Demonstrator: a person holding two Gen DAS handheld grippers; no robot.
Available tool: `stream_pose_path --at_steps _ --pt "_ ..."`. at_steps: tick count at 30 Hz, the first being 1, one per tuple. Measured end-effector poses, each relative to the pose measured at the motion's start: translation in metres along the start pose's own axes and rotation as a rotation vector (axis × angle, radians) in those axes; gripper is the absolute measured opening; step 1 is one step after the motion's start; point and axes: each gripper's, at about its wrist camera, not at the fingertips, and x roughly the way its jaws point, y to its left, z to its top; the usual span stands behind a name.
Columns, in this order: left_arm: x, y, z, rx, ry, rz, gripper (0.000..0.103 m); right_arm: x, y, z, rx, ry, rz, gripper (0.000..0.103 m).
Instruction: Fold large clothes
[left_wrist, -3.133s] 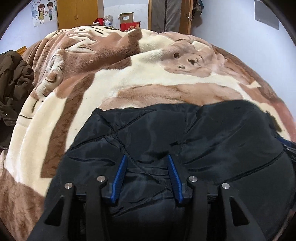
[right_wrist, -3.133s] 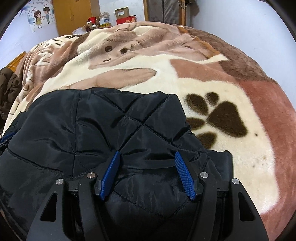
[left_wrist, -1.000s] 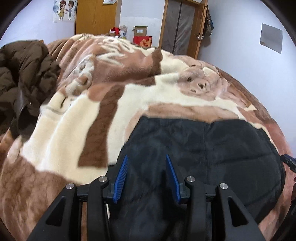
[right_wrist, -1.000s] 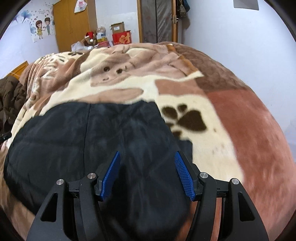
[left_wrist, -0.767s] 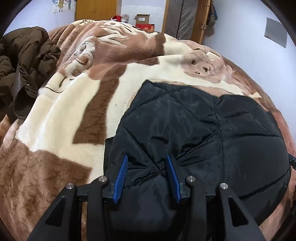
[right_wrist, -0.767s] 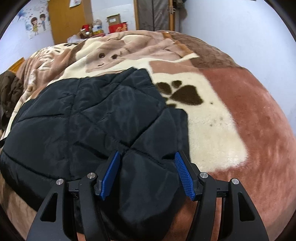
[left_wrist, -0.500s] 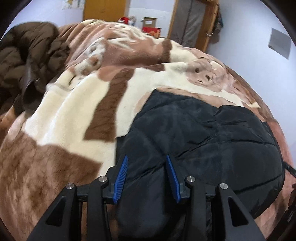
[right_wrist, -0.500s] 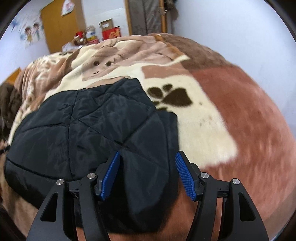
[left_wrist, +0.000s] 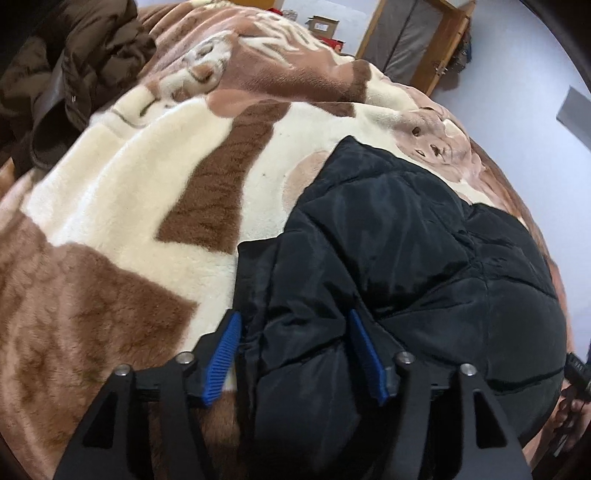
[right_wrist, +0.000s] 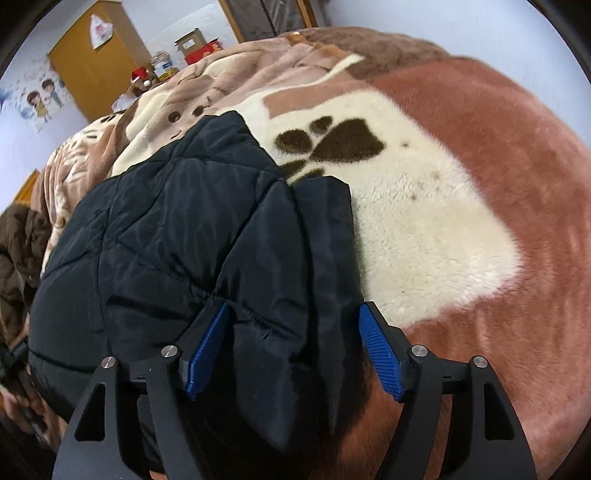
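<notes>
A black quilted jacket lies folded in a compact bundle on a plush brown and cream blanket. My left gripper is open, its blue pads spread either side of the bundle's near left corner. In the right wrist view the same jacket fills the left half, with a folded flap along its right edge. My right gripper is open over the near right corner. The blanket's paw print lies just beyond the jacket.
A dark brown coat is heaped at the far left of the bed. Beyond the bed are a yellow wardrobe, cardboard boxes and a door. The bed falls away at the right.
Both grippers have drawn back and tilted, and the jaws stand wider around the jacket's near corners. The jacket bundle lies slack on the blanket, lower than a second ago.
</notes>
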Motion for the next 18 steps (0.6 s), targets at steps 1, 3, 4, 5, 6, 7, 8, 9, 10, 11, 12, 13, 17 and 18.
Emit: stream_pose_path --at_steps 1,3,4,5,6,7,8,9,10,11,12,13,17,18 --pt "0.003 0.004 0.000 -0.014 0.007 -0.016 0.071 0.002 -0.001 0.001 0.005 0.006 0.008 0.072" --pt "0.008 0.010 0.000 -0.043 0.019 -0.049 0.071 0.007 -0.003 0.002 0.022 0.028 0.031 0.073" --pt "0.009 0.012 0.000 -0.053 0.023 -0.063 0.072 0.007 -0.003 0.001 0.028 0.032 0.035 0.073" --pt "0.009 0.013 -0.002 -0.059 0.025 -0.071 0.072 0.006 -0.003 0.001 0.036 0.038 0.038 0.072" --pt "0.008 0.014 -0.003 -0.064 0.028 -0.076 0.072 0.005 -0.003 -0.001 0.038 0.042 0.040 0.072" --pt "0.008 0.014 -0.004 -0.067 0.032 -0.081 0.072 0.004 -0.003 -0.002 0.039 0.047 0.045 0.072" --pt "0.008 0.014 -0.005 -0.066 0.033 -0.083 0.072 0.005 -0.004 -0.003 0.040 0.049 0.050 0.072" --pt "0.008 0.013 -0.007 -0.064 0.032 -0.087 0.072 0.006 -0.005 -0.004 0.044 0.052 0.061 0.072" --pt "0.010 0.014 -0.007 -0.066 0.034 -0.093 0.072 0.008 -0.007 -0.003 0.051 0.057 0.075 0.072" --pt "0.012 0.015 -0.008 -0.072 0.040 -0.103 0.072 0.010 -0.008 -0.003 0.057 0.065 0.085 0.072" --pt "0.015 0.016 -0.007 -0.082 0.048 -0.115 0.072 0.014 -0.009 -0.001 0.063 0.076 0.098 0.073" --pt "0.017 0.018 -0.007 -0.093 0.056 -0.127 0.074 0.018 -0.009 0.001 0.065 0.085 0.112 0.073" --pt "0.030 0.025 -0.005 -0.143 0.094 -0.189 0.077 0.032 -0.010 0.007 0.080 0.112 0.161 0.074" --pt "0.032 0.026 -0.005 -0.148 0.100 -0.198 0.077 0.034 -0.010 0.007 0.082 0.117 0.170 0.074"
